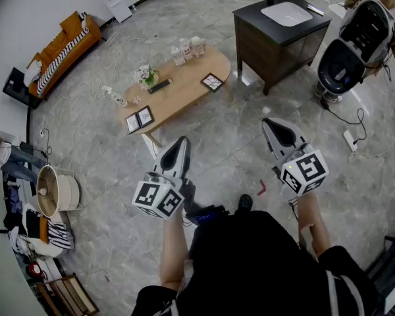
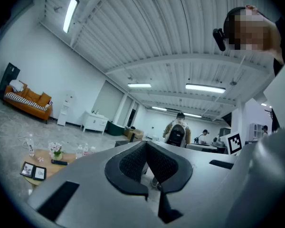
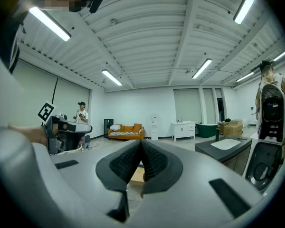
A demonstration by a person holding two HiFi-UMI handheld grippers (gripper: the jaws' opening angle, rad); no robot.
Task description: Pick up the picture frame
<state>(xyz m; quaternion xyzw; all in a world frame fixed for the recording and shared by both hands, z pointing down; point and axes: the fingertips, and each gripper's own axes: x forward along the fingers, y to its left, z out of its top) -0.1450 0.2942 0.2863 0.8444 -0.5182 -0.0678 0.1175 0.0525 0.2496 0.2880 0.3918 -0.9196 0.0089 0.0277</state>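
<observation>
The left gripper (image 1: 179, 141) and right gripper (image 1: 271, 124), grey two-jaw tools, are both held level above the grey marble floor (image 1: 230, 147) with jaws closed together and nothing between them. Ahead of the left gripper stands the oval wooden table (image 1: 184, 87). The black hinged picture frame (image 1: 139, 119) sits on its near end, well apart from both tools.
</observation>
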